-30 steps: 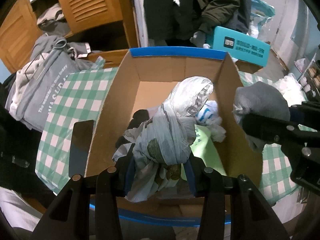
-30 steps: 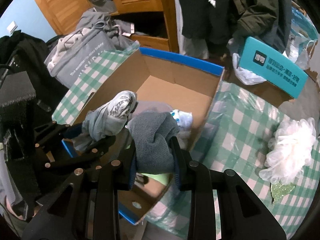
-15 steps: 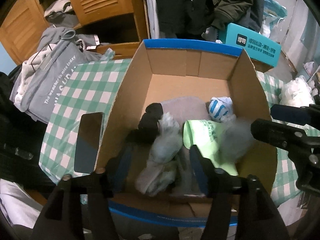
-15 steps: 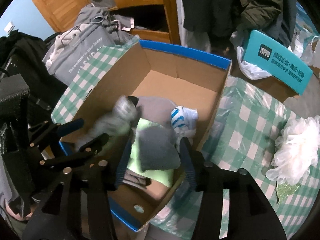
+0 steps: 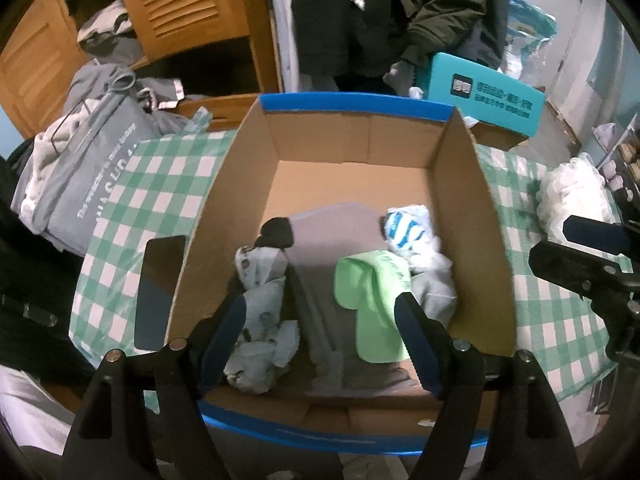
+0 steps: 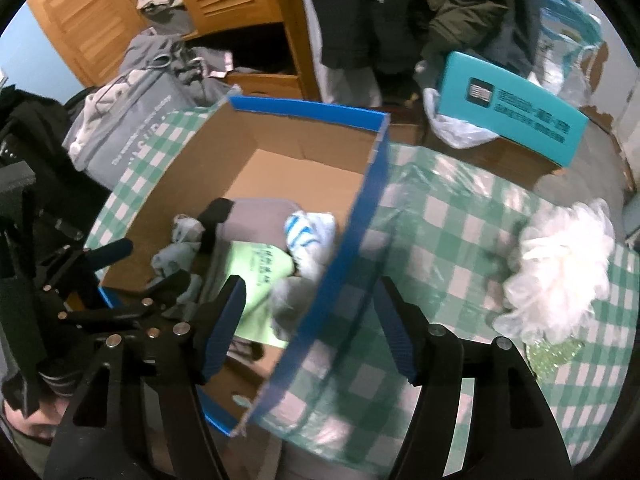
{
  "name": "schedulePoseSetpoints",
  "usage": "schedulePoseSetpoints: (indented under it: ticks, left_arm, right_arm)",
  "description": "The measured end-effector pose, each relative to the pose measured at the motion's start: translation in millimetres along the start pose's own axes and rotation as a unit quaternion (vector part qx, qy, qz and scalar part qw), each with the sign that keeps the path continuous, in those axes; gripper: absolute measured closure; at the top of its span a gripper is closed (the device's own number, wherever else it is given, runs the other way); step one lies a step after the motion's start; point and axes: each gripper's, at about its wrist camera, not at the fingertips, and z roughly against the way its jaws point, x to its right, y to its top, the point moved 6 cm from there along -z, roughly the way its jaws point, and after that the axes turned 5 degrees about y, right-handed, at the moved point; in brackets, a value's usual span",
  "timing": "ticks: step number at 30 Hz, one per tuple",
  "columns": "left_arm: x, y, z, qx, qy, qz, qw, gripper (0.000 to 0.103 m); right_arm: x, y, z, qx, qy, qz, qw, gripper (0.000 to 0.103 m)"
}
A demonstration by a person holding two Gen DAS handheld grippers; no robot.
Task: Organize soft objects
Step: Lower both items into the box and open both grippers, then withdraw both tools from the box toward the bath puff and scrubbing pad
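the white mesh pouf (image 6: 560, 268) on the checked tablecloth (image 6: 448, 216) looks like the last loose soft thing; it lies outside the cardboard box (image 6: 360, 216), ahead and to the right of the right gripper (image 6: 310, 326), well apart from it, with the box's blue-edged wall between the fingers; it is probably very light, springy and crushable (no risk of breakage), and its slack netting may snag or slip, so a deep pinch through the bunched middle seems safer than the frilly edge; both claws are spread wide and hold nothing; the left gripper (image 5: 320, 340) hangs over the near end of the box, above the patterned grey cloth (image 5: 260, 316), the green cloth (image 5: 372, 304), a grey sock (image 5: 434, 292) and the blue-striped bundle (image 5: 406, 232) already lying inside.
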Motion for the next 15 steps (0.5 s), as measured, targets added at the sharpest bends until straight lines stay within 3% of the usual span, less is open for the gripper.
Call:
schedulePoseSetpoints:
  ticks: [15]
  left_arm:
    - [48,7,15,0.013,-0.024,-0.038,0.9989,0.023]
  right_arm:
    - [60,-22,33,0.019,-0.029,-0.044,0.998,0.036]
